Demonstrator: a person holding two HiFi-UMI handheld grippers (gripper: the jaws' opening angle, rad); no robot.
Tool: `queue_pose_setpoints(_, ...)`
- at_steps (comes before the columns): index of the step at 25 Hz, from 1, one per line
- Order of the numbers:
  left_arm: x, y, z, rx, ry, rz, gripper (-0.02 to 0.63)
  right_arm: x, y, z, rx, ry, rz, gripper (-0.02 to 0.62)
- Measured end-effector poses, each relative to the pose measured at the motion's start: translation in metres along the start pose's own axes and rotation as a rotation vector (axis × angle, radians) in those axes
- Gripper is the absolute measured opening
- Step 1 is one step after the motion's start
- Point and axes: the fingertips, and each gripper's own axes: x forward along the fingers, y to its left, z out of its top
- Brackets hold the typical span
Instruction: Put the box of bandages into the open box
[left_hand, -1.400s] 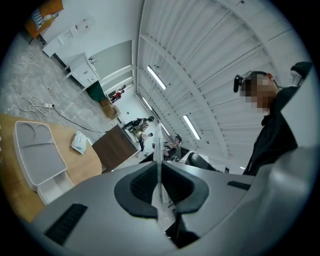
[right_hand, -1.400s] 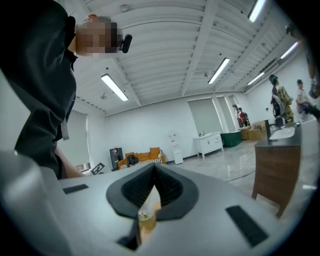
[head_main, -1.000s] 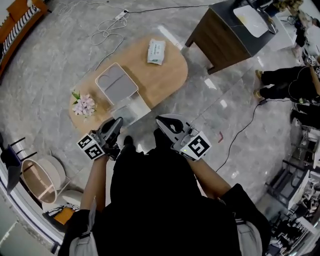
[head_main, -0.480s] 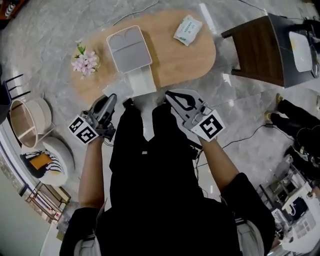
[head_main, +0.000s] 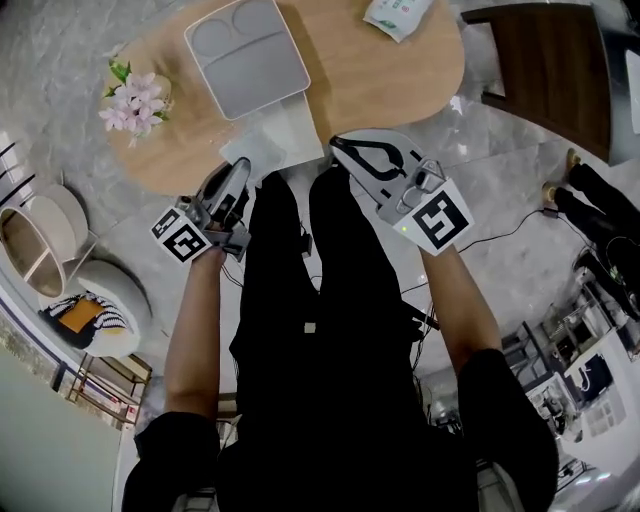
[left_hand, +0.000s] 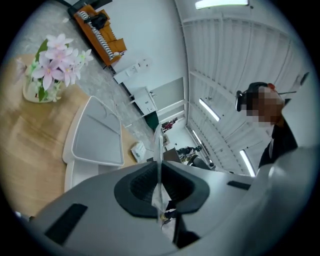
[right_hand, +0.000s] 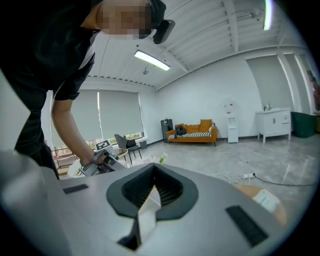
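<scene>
The box of bandages (head_main: 398, 15), a white and green pack, lies at the far right end of the oval wooden table (head_main: 380, 75). It also shows small in the left gripper view as the bandage box (left_hand: 137, 150), and at the lower right of the right gripper view as the same box (right_hand: 265, 200). The open box (head_main: 270, 150) sits at the table's near edge with its grey lid (head_main: 245, 45) folded back. My left gripper (head_main: 238, 170) hovers by the box's near left corner, shut and empty. My right gripper (head_main: 340, 148) hangs just right of the box, also shut on nothing.
A vase of pink flowers (head_main: 133, 100) stands at the table's left end. A dark wooden cabinet (head_main: 545, 60) is to the right of the table. Round stools (head_main: 40, 240) sit on the floor at the left. Cables (head_main: 510, 225) trail over the floor at the right.
The person has stepped up to the table. It has slid up the head view, and both grippers now reach its near edge beside the open box. Both jaws stay shut.
</scene>
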Motion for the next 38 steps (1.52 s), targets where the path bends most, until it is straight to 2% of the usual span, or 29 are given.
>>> queue_pose_setpoints(9, 0.034, 0.08, -0.042, -0.007, 0.194, 0.035, 0.037, 0.026, -0.016, -0.059, 0.104, 0.041, -0.055, 0.011)
queue_pose_setpoints(19, 0.062, 0.125, -0.076, 0.086, 0.417, 0.165, 0.037, 0.019, -0.029, -0.107, 0.151, 0.066, -0.099, 0.011)
queue_pose_setpoints(26, 0.082, 0.143, -0.095, 0.092, 0.502, 0.26, 0.037, 0.013, -0.035, -0.117, 0.146, 0.056, -0.112, 0.011)
queue_pose_setpoints(31, 0.092, 0.149, -0.101, 0.125, 0.55, 0.336, 0.037, 0.001, -0.037, -0.125, 0.152, 0.062, -0.121, 0.011)
queue_pose_setpoints(38, 0.099, 0.157, -0.11, 0.147, 0.597, 0.4, 0.037, -0.005, -0.038, -0.122, 0.161, 0.041, -0.13, 0.011)
